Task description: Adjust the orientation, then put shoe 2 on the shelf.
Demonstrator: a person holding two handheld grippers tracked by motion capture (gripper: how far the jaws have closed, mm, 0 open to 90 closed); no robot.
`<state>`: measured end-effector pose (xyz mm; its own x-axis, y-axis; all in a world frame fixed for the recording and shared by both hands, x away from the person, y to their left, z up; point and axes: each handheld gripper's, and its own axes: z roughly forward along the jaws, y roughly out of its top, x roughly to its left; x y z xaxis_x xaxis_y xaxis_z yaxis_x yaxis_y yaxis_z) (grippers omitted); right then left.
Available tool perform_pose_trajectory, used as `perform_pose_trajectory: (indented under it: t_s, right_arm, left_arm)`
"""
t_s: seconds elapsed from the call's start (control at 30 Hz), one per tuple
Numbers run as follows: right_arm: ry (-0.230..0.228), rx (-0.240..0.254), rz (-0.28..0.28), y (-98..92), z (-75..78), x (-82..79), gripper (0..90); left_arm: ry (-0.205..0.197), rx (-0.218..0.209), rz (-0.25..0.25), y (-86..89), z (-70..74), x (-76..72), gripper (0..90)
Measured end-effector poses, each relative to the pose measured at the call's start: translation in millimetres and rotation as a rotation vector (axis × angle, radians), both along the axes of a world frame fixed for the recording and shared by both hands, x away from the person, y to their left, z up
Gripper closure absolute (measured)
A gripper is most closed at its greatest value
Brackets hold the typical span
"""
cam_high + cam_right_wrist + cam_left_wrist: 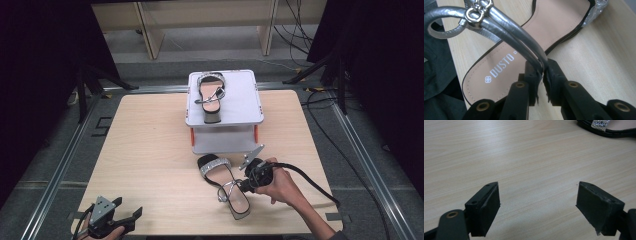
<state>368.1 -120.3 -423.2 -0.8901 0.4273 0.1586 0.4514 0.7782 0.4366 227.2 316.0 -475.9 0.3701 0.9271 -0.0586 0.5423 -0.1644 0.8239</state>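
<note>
Pale wood-grain counter (150,150) fills the middle of a dark room, with black curtains at both sides and cables trailing over the grey floor. Toward its far edge stands a white two-level stand (240,107), and on its top lies a silver-strapped sandal with a tan insole (212,95).

Its mate, a black-soled sandal with a glittering toe band and silver ankle strap (225,182), lies flat on the counter in front of the stand, near our edge. Our right tongs (542,72) are clamped on that thin silver strap, close to where it meets the side of the sole. Our left tongs (537,202) stand wide apart over bare wood at the near left corner, holding nothing.

We judge the sandal light, with a stiff sole but a soft, glossy strap that will bend and may slide between the pads. Lifted by the strap alone, the shoe would likely hang and swing; a hold on the sole's edge or heel would give steadier control.
</note>
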Motion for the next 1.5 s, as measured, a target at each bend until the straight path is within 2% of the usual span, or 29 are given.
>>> perform_pose_trajectory:
  t_s: [0.03,0.07,0.17,0.2,0.3,0.33,0.37,0.43,0.47,0.57,0.6,0.63,0.67,0.77,0.8,0.83,0.87,0.97,1.03,1.13,1.23,1.27,1.3,1.33,1.4,1.43,1.5]
  right_arm:
    - [0.0,0.0,0.0,0.0,0.0,0.0,81.9]
    - [0.009,0.005,0.005,0.2,0.7,0.0,82.8]
    - [-0.002,0.009,0.009,0.7,4.1,-1.0,84.5]
    - [-0.01,0.026,0.02,0.0,5.5,0.0,84.8]
    - [-0.002,0.065,0.001,-1.2,16.4,-3.0,86.2]
    - [-0.037,0.085,0.007,-0.7,25.3,-3.4,87.1]
    - [-0.037,0.085,0.007,-0.7,25.3,-3.4,87.1]
    - [-0.044,0.092,0.001,-0.2,36.7,-3.4,87.3]
    - [-0.034,0.109,0.005,0.3,43.4,-3.8,87.3]
    - [-0.069,0.117,0.015,1.7,62.5,-1.9,87.4]
    - [-0.077,0.129,0.029,2.5,75.9,0.1,87.5]
    - [-0.085,0.131,0.03,2.9,82.5,0.5,87.5]
    - [-0.082,0.128,0.033,2.9,89.2,1.7,87.5]
    - [-0.108,0.135,0.037,1.8,101.9,4.6,87.6]
    - [-0.126,0.14,0.046,1.0,114.8,5.1,87.7]
    - [-0.137,0.137,0.046,0.3,121.3,4.3,87.7]
    - [-0.137,0.137,0.046,0.3,121.3,4.3,87.7]
    - [-0.168,0.162,0.036,-5.3,137.4,4.6,87.8]
    - [-0.18,0.202,0.022,-12.0,151.1,1.8,87.8]
    - [-0.197,0.221,0.014,-17.8,159.3,0.5,87.8]
    - [-0.22,0.267,0.002,-25.9,171.9,-1.2,87.7]
    - [-0.241,0.279,0.003,-29.9,182.1,-2.4,87.7]
    - [-0.241,0.279,0.003,-29.9,182.1,-2.4,87.7]
    - [-0.254,0.288,0.001,-31.3,186.9,-3.2,87.8]
    - [-0.272,0.295,-0.003,-33.2,196.6,-4.7,87.8]
    - [-0.283,0.303,-0.002,-35.3,206.6,-4.7,87.8]
    - [-0.291,0.304,0.0,-36.3,211.5,-4.8,87.8]
  left_arm:
    - [-0.003,-0.009,-0.003,-0.1,-0.4,0.2,18.5]
    - [0.005,0.004,0.0,0.3,0.3,-0.1,18.5]
    - [0.005,0.003,-0.001,0.1,0.2,0.0,18.5]
    - [0.005,0.002,-0.002,0.4,0.3,-0.2,18.5]
    - [-0.001,-0.009,0.004,0.0,-0.4,0.3,18.5]
    - [-0.002,-0.011,0.001,0.1,-0.7,0.6,18.5]
    - [-0.002,-0.01,0.001,0.0,-0.6,0.6,18.5]
    - [-0.002,-0.01,0.001,0.1,-0.4,0.3,18.5]
    - [0.001,-0.007,0.004,0.1,-0.1,0.0,18.5]
    - [-0.002,-0.012,0.001,0.0,-0.6,0.6,18.5]
    - [-0.002,-0.012,0.001,0.0,-0.5,0.5,18.5]
    - [-0.002,-0.012,0.001,0.0,-0.6,0.5,18.5]
    - [0.0,-0.01,-0.001,0.1,-0.6,0.5,18.5]
    - [0.002,-0.007,0.002,0.2,0.0,0.0,18.5]
    - [-0.002,-0.01,0.003,0.2,-0.3,0.2,18.5]
    - [-0.003,-0.014,0.001,0.4,-0.6,0.5,18.5]
    - [-0.002,-0.014,0.001,0.4,-0.5,0.5,18.5]
    - [0.001,-0.008,0.002,0.2,0.0,0.1,18.5]
    - [-0.003,-0.014,0.002,0.2,-0.3,0.3,18.5]
    - [0.0,-0.009,0.006,-0.1,-0.1,0.2,18.5]
    - [0.0,-0.008,0.007,0.0,-0.1,0.2,18.5]
    - [0.001,-0.007,0.007,0.1,-0.1,0.2,18.5]
    - [0.002,-0.002,0.006,0.3,-0.1,0.3,18.5]
    - [-0.004,-0.013,0.003,0.0,-0.7,0.7,18.5]
    - [0.001,-0.007,0.009,0.1,0.0,0.2,18.5]
    - [0.0,-0.005,0.007,0.3,-0.2,0.4,18.5]
    - [-0.002,-0.011,0.005,0.3,-0.2,0.3,18.5]
